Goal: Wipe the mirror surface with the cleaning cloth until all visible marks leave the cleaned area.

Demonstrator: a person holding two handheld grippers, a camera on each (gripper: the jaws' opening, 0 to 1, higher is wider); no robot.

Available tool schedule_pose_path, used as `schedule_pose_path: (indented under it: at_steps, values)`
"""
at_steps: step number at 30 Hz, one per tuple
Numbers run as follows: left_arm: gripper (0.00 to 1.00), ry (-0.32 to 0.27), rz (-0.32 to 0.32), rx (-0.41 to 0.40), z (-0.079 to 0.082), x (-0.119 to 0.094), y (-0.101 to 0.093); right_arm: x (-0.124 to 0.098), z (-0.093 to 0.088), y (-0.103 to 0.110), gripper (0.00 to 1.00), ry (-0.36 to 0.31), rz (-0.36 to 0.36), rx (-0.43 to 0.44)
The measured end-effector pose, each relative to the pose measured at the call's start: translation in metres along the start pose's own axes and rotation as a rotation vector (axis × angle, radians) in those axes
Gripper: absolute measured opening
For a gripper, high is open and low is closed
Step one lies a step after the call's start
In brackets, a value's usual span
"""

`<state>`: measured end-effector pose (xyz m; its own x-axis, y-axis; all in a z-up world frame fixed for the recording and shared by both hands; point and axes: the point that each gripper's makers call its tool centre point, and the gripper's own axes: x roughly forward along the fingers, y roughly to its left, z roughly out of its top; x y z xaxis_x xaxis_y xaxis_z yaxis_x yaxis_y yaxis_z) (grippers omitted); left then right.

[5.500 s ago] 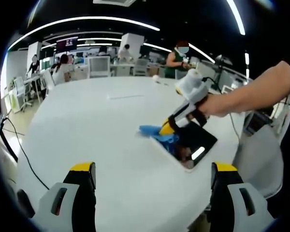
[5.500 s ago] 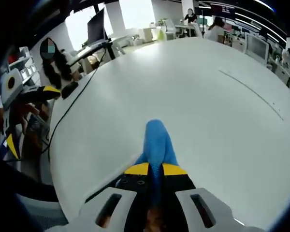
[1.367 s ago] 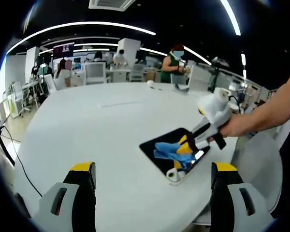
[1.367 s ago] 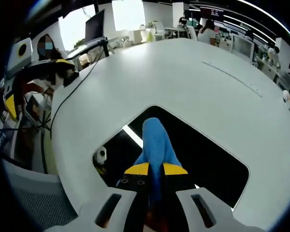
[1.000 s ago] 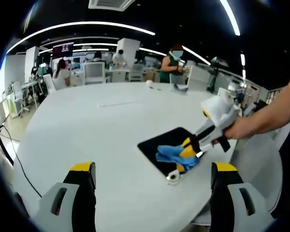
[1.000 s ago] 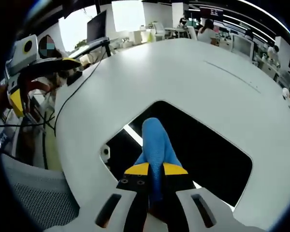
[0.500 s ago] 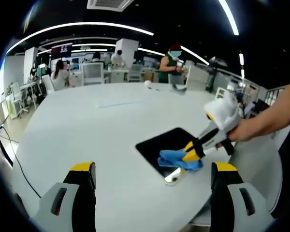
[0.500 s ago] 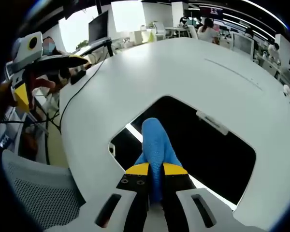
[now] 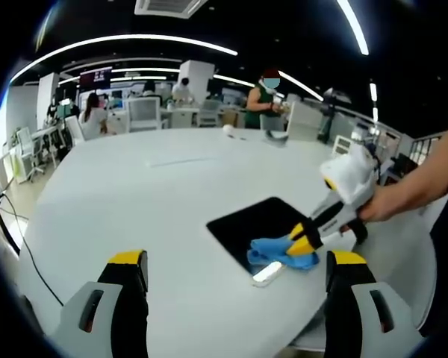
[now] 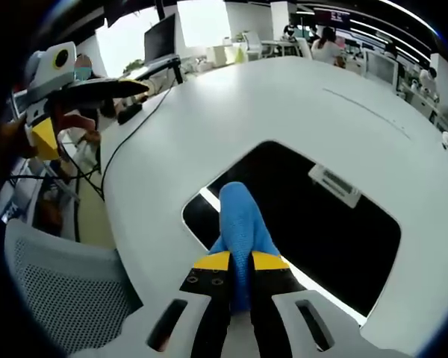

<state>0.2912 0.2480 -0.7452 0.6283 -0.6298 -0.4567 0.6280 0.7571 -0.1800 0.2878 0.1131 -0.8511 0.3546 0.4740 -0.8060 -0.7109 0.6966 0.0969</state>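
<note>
Broadly, a white table (image 9: 134, 194) is seen, with the mirror (image 10: 313, 216) laid flat near its edge. On the mirror's near edge the blue cloth (image 10: 243, 224) is pressed, clamped by the right gripper (image 10: 240, 262). The left gripper (image 9: 235, 261) is held apart from the mirror, jaws spread wide.

The mirror (image 10: 313, 216) is glossy dark glass, throwing back bright strips of ceiling light. On its near edge lies the cleaning cloth (image 10: 241, 224), soft, matt blue fabric with a fine nap. Around the mirror the tabletop (image 10: 231, 104) is smooth white with a faint sheen. The right claw (image 10: 240, 262) looks like hard plastic, matt white with yellow tips.
</note>
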Motion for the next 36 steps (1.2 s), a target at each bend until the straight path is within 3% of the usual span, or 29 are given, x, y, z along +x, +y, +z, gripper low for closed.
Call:
schedule_pose_path:
  at_steps: [18,22,36]
  values:
    - [1.0,-0.008,0.0,0.003,0.002,0.002,-0.008,0.0,-0.001,0.003,0.03,0.011,0.022,-0.017]
    - [1.0,-0.045,0.022,-0.031,0.008,0.001,-0.007,-0.002,-0.001,0.004,0.03,0.018,0.028,-0.037]
    - [1.0,-0.032,0.027,-0.034,-0.002,-0.003,-0.008,-0.001,-0.002,0.002,0.03,0.035,0.072,-0.047]
